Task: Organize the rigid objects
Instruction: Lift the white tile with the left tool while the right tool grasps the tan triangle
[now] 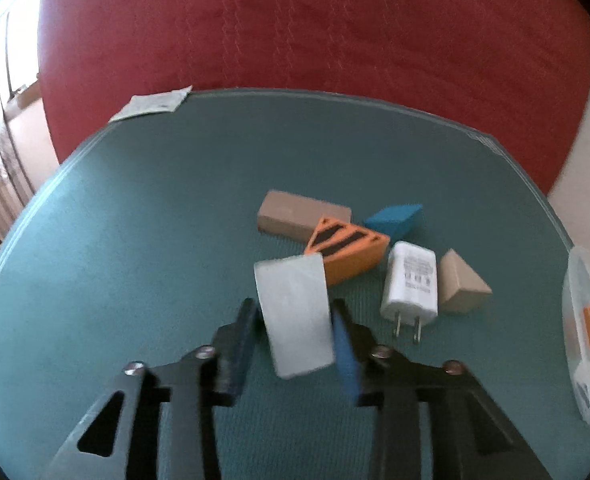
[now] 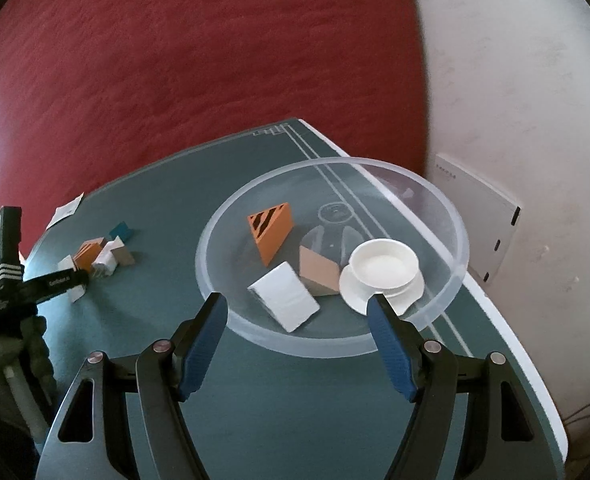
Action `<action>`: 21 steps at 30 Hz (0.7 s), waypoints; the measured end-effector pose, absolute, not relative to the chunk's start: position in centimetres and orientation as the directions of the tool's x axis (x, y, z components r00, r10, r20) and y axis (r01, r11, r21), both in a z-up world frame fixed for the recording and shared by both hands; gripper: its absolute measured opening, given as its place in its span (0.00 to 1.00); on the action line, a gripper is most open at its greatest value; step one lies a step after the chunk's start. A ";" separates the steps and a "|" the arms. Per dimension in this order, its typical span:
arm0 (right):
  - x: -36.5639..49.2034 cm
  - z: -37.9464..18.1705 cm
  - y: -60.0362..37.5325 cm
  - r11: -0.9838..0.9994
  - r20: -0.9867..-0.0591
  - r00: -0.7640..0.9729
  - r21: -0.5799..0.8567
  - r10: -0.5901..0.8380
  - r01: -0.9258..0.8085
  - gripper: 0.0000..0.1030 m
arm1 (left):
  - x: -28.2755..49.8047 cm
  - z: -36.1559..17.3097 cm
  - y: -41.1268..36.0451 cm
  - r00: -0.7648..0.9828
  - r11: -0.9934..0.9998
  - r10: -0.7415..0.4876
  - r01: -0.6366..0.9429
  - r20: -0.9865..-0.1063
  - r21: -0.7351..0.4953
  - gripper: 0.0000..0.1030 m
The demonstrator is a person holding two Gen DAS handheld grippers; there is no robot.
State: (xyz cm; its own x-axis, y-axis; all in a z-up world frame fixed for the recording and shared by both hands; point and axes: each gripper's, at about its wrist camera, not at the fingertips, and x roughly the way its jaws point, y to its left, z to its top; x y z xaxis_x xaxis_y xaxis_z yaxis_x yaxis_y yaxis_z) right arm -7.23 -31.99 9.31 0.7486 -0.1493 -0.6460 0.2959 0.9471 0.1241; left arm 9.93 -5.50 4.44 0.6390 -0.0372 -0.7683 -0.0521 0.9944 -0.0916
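My left gripper (image 1: 295,316) is shut on a pale white block (image 1: 293,312), held tilted above the green table (image 1: 135,220). Behind it lie a tan box (image 1: 301,216), an orange striped wedge (image 1: 349,250), a blue wedge (image 1: 395,220), a white charger plug (image 1: 411,286) and a tan wedge (image 1: 463,284). My right gripper (image 2: 297,312) is open and empty, just in front of a clear round bowl (image 2: 223,312). The bowl holds an orange striped wedge (image 2: 273,234), a white block (image 2: 285,296), a tan wedge (image 2: 319,274) and a white cup on a saucer (image 2: 383,268).
The left gripper (image 2: 55,280) shows at the left of the right wrist view, over the loose pile (image 2: 103,256). A paper slip (image 1: 151,104) lies at the table's far edge. A red sofa (image 1: 315,28) stands behind. A white wall (image 2: 515,100) is on the right. The bowl's rim (image 1: 583,320) shows at right.
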 end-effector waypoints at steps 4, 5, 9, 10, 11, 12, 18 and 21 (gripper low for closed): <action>-7.1 9.2 -31.3 0.950 -0.650 0.747 0.126 -0.139 0.287 0.71 | 9.0 4.5 -5.0 0.639 0.993 -0.066 -0.030 -0.766 -0.110 0.34; -7.0 9.2 -31.2 0.950 -0.650 0.747 0.126 -0.138 0.285 0.71 | 8.7 4.6 -4.8 0.640 0.993 -0.070 -0.029 -0.765 -0.114 0.34; -6.5 9.5 -30.2 0.956 -0.647 0.752 0.126 -0.124 0.266 0.71 | 8.0 4.6 -3.7 0.645 0.991 -0.075 -0.034 -0.761 -0.126 0.34; -6.5 9.6 -29.9 0.957 -0.646 0.754 0.126 -0.120 0.260 0.71 | 7.9 4.7 -3.5 0.646 0.991 -0.074 -0.036 -0.760 -0.128 0.34; -6.3 9.7 -29.6 0.959 -0.645 0.755 0.126 -0.116 0.255 0.71 | 7.9 4.7 -3.2 0.648 0.991 -0.073 -0.038 -0.758 -0.129 0.34; -6.1 9.8 -29.1 0.962 -0.643 0.758 0.125 -0.108 0.243 0.71 | 7.6 4.8 -3.0 0.651 0.991 -0.072 -0.041 -0.755 -0.130 0.34; -4.4 10.5 -25.9 0.984 -0.649 0.760 0.120 -0.020 0.128 0.71 | 7.1 5.1 -1.7 0.672 0.989 -0.061 -0.058 -0.738 -0.134 0.34; -2.6 10.1 -24.0 0.988 -0.675 0.736 0.142 0.055 0.056 0.71 | 6.8 4.9 -1.4 0.675 0.988 -0.055 -0.068 -0.735 -0.136 0.34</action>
